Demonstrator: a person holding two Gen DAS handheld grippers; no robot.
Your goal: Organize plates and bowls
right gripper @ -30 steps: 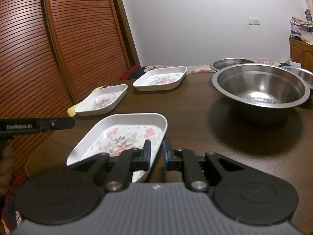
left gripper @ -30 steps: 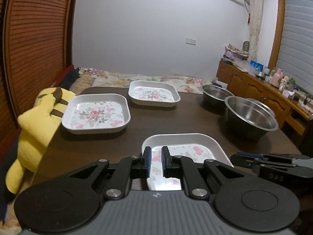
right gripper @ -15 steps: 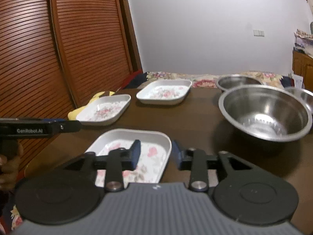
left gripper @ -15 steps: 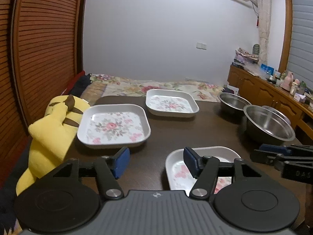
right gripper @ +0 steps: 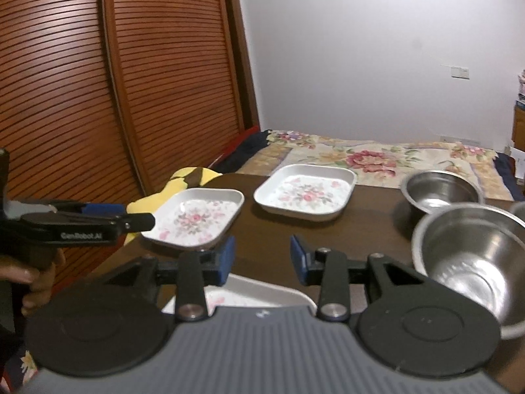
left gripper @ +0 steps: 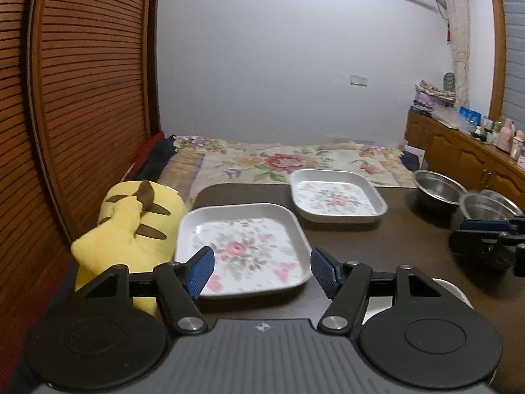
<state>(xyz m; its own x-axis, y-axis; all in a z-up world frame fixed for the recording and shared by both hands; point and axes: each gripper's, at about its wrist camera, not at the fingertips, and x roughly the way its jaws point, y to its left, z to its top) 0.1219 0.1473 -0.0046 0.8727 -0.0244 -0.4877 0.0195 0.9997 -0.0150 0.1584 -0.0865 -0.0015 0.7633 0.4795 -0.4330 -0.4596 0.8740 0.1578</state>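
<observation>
Three white square floral plates lie on the dark wooden table [left gripper: 410, 249]. My left gripper [left gripper: 262, 271] is open and empty, just in front of the left plate [left gripper: 242, 246]. A second plate [left gripper: 336, 195] sits farther back. The near plate [right gripper: 249, 297] lies under my right gripper [right gripper: 262, 256], which is open and empty; only its rim [left gripper: 449, 287] shows in the left wrist view. Steel bowls stand at the right: a large one [right gripper: 472, 256] close by and a smaller one [right gripper: 439, 188] behind it. The left gripper also shows in the right wrist view [right gripper: 108, 221].
A yellow plush toy [left gripper: 131, 229] lies at the table's left edge, touching the left plate. A slatted wooden door [right gripper: 115, 82] runs along the left. A floral bedspread [left gripper: 285, 161] lies beyond the table. A wooden cabinet [left gripper: 466, 154] with small items stands at the right.
Both grippers opened and let go of the near plate, which now rests on the table. Both rose and pulled back; the left one swung left toward the left plate.
</observation>
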